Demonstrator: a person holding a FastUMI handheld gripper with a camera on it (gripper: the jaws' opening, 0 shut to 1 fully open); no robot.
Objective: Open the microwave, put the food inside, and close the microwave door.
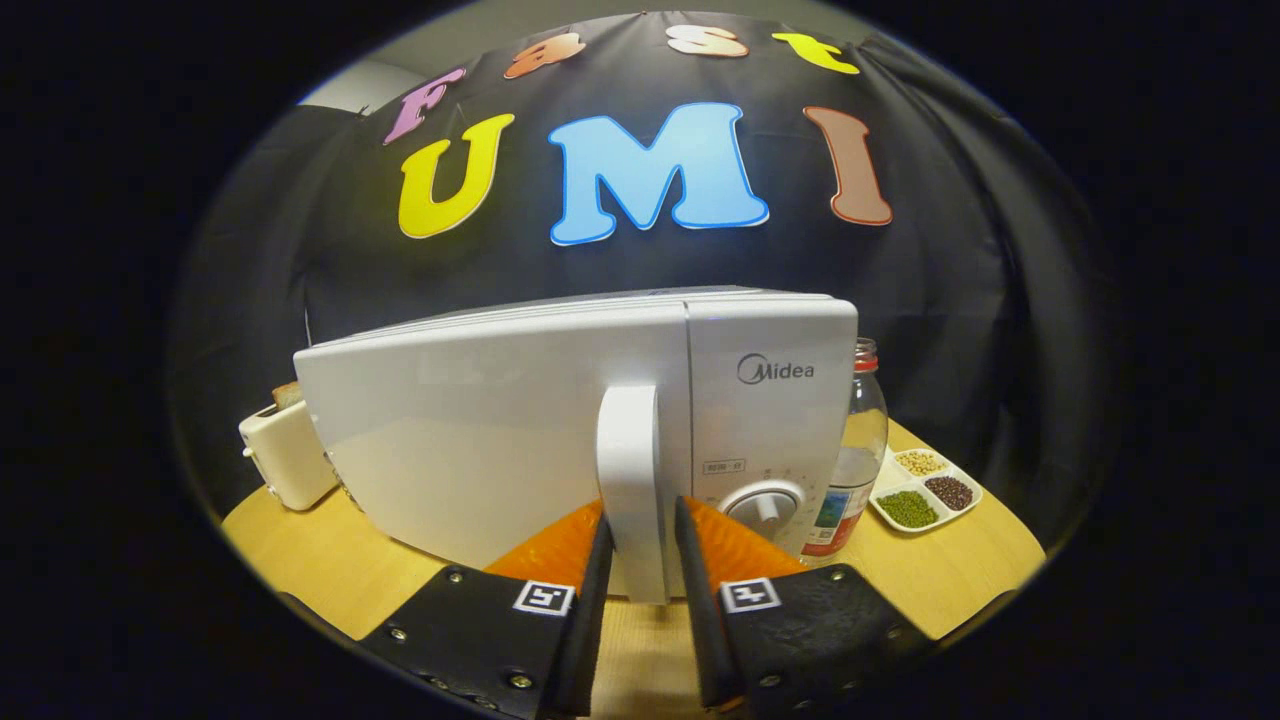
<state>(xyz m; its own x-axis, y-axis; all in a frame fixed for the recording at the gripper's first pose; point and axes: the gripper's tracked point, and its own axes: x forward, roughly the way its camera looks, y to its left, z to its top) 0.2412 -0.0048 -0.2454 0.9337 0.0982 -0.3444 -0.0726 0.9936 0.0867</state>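
The microwave (500,440) is white all over, with a white handle (632,480) and a white knob (765,505). The fingers (560,545) are orange with black pads, their black mounts carry small black-and-white square marks, and the desk (330,570) is light yellow wood. The toaster (285,455) is cream, the clear bottle (858,450) has a red cap, and the white tray (925,490) holds green, dark brown and pale yellow beans.

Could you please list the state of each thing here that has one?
Microwave door: shut.
Door handle: upright, between the tool's fingers.
Tool: fingers astride the handle; pressing or not, unclear.
Bottle: upright, capped, partly filled.
Tray: three compartments, each holding beans.
Toaster: bread in its slot.
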